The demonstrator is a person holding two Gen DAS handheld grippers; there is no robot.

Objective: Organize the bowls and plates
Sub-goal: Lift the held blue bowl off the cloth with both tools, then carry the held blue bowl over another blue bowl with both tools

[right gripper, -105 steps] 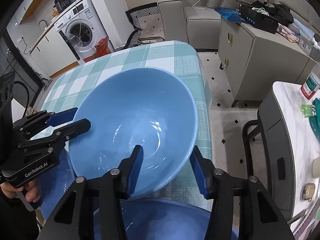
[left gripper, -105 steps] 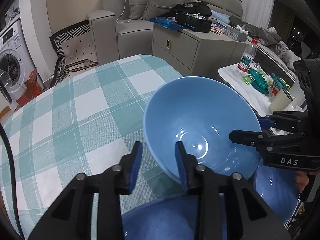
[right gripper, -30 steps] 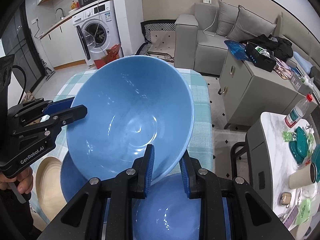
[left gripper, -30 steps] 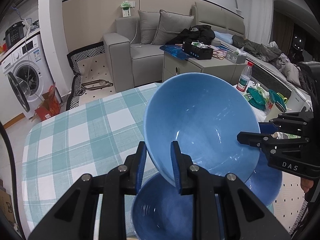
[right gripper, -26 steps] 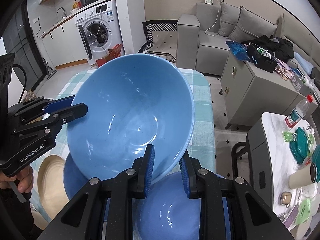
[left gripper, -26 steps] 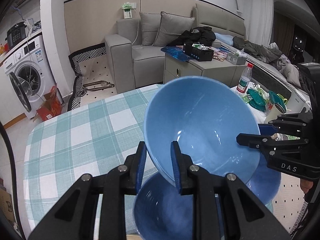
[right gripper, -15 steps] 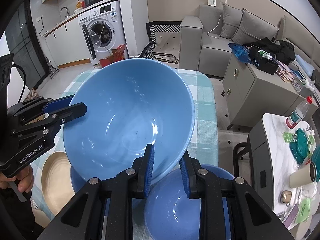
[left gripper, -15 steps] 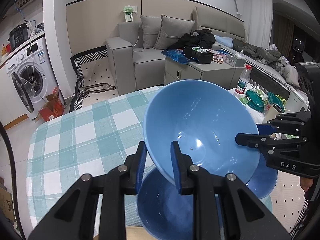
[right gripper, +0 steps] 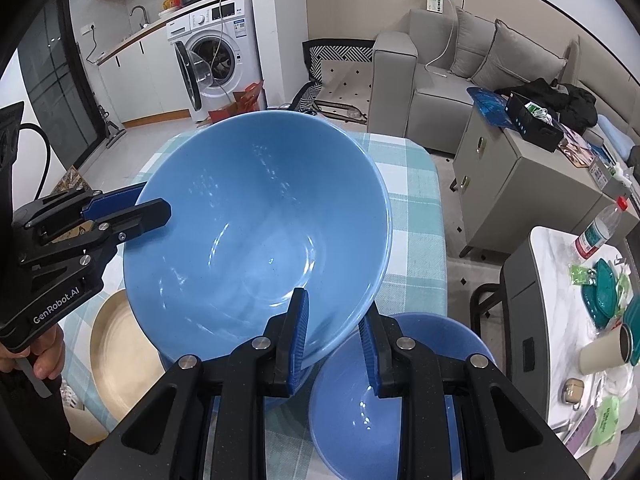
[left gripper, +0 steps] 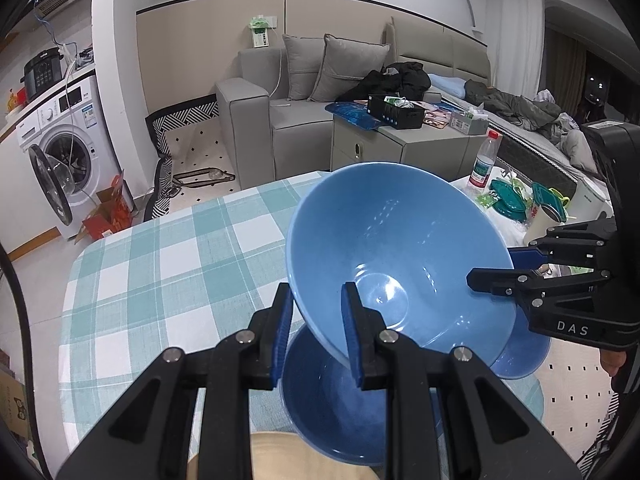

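Observation:
A large light-blue bowl (left gripper: 400, 256) (right gripper: 256, 232) is held in the air above the checked table (left gripper: 168, 264), tilted. My left gripper (left gripper: 314, 324) is shut on its near rim; it also shows in the right wrist view (right gripper: 132, 206). My right gripper (right gripper: 332, 332) is shut on the opposite rim; it also shows in the left wrist view (left gripper: 496, 268). Under the lifted bowl stand two darker blue bowls (left gripper: 340, 412) (right gripper: 384, 396) on the table. A tan plate (right gripper: 116, 348) lies beside them.
The table's rounded far edge (left gripper: 256, 192) lies ahead. To the right stands a white side table (right gripper: 580, 320) with a bottle (right gripper: 598, 228), a cup and teal dishes. A grey cabinet (right gripper: 520, 184), sofa and washing machine are beyond.
Both grippers closed on the bowl's rim and lifted it higher above the table. The two darker bowls and the tan plate have come into view below.

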